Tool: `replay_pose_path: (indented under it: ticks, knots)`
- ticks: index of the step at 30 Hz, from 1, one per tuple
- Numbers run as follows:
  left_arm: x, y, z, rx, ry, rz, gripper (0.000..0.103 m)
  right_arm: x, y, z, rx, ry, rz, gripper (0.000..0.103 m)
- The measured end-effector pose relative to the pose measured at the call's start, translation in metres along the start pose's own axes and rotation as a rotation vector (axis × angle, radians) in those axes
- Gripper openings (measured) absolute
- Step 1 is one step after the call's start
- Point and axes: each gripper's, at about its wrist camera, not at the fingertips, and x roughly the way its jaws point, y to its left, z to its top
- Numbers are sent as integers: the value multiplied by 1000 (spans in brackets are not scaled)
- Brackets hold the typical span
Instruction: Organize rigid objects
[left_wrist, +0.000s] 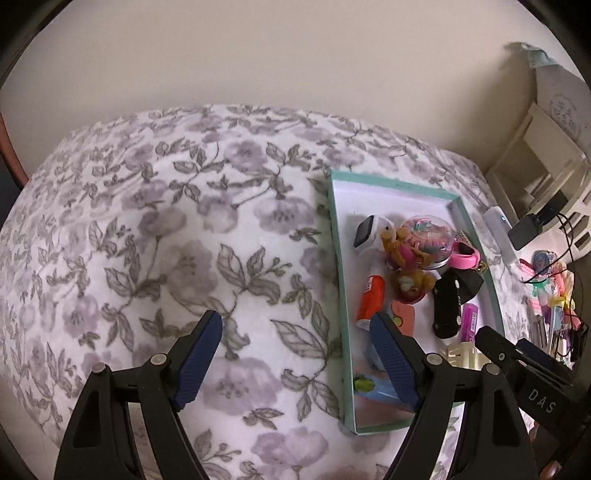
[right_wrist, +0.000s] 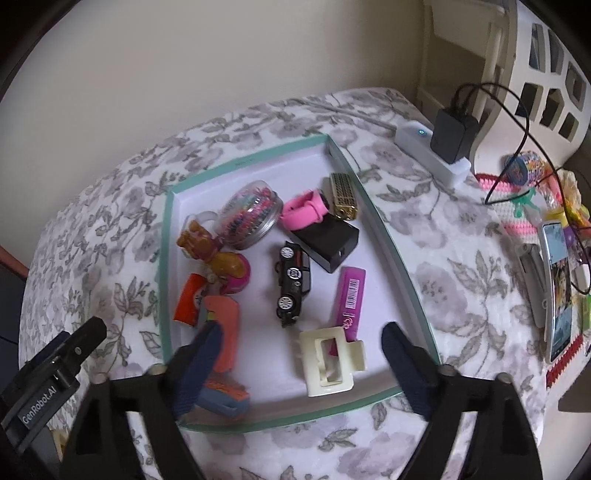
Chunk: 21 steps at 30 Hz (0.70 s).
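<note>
A teal-rimmed tray (right_wrist: 168, 236) with a white floor lies on the floral cloth. In it are a cream hair clip (right_wrist: 327, 363), a black toy car (right_wrist: 291, 284), a magenta tube (right_wrist: 351, 299), a black box (right_wrist: 328, 240), a pink strap (right_wrist: 304, 210), a clear jar (right_wrist: 251, 214) and an orange tube (right_wrist: 190, 299). My right gripper (right_wrist: 302, 328) hangs open over the tray's near end, the hair clip lying loose below its jaws. My left gripper (left_wrist: 295, 319) is open over bare cloth, just left of the tray's rim (left_wrist: 341, 295), holding nothing.
A white power strip (right_wrist: 417, 144) with a black charger and cable sits behind the tray to the right. A phone (right_wrist: 557, 288) and small colourful trinkets lie on a crocheted mat (right_wrist: 524, 221) at the far right. A white shelf unit (right_wrist: 546, 74) stands against the wall.
</note>
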Motion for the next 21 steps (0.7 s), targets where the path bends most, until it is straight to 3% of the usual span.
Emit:
replay_pose_path:
  ticks: [7,21]
  knots:
    - [-22,3,-12,30,-31,38,83,-12,6,-12,-14,-39,4,103]
    - [-32,18,-37,57,-4,121,83,-40,16,-41,-76,-102,-28,103]
